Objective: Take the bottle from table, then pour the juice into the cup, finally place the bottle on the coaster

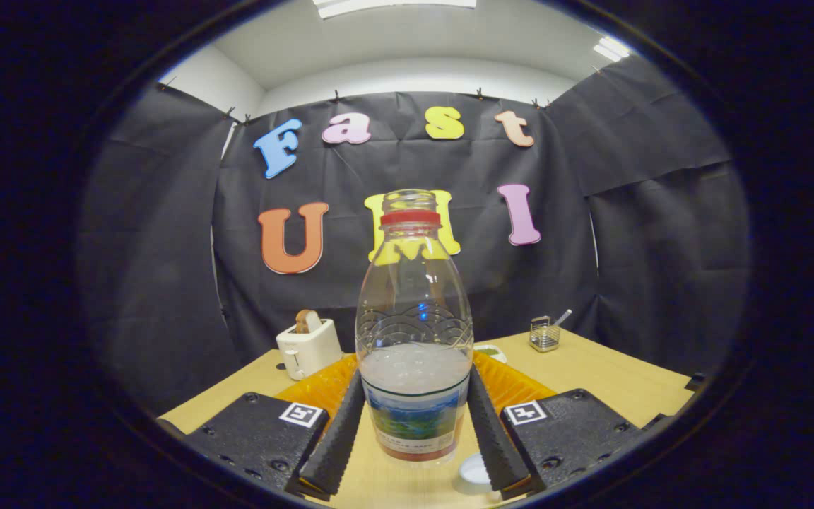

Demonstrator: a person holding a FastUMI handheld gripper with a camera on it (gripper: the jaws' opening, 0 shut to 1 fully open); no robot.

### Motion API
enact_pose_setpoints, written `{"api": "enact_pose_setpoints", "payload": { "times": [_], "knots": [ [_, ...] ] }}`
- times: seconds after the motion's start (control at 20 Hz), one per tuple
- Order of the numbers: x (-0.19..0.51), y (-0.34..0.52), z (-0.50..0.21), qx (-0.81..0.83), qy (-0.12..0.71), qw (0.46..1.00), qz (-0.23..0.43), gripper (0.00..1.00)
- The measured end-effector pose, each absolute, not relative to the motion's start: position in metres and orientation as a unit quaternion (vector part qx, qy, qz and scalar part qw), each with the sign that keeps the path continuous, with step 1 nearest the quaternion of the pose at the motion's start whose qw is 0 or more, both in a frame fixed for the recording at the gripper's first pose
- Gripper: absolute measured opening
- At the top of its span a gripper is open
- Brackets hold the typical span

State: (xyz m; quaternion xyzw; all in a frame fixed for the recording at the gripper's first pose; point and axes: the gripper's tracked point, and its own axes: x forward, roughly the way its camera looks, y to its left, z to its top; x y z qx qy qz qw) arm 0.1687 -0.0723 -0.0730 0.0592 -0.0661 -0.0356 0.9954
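— Where is the bottle (pixel 414 332) now?
— It stands upright between my tongs (pixel 414 431), and both fingers (pixel 336 438) press on its labelled lower part, so they are clamped on it.
— What is around the bottle?
— Behind it lies an orange mat (pixel 513 385) on the bench (pixel 633 382). A white toaster (pixel 308 346) is behind it to the left, a small white cap (pixel 474 470) beside its base

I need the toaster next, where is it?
In the gripper view the white toaster stands at the table's far edge, beyond the tool and left of the bottle.
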Motion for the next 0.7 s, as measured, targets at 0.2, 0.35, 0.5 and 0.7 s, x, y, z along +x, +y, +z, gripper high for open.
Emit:
{"api": "enact_pose_setpoints", "payload": {
  "times": [0.2,0.35,0.5,0.7],
  "knots": [
    [0.206,-0.078,-0.096,0.052,-0.053,0.997,-0.03,0.79],
    [0.237,-0.074,-0.121,0.034,-0.03,0.999,-0.023,0.8],
    [0.269,-0.066,-0.144,0.025,-0.012,0.999,-0.019,0.8],
    [0.302,-0.049,-0.168,0.008,0.002,1.0,-0.006,0.81]
  ]
}}
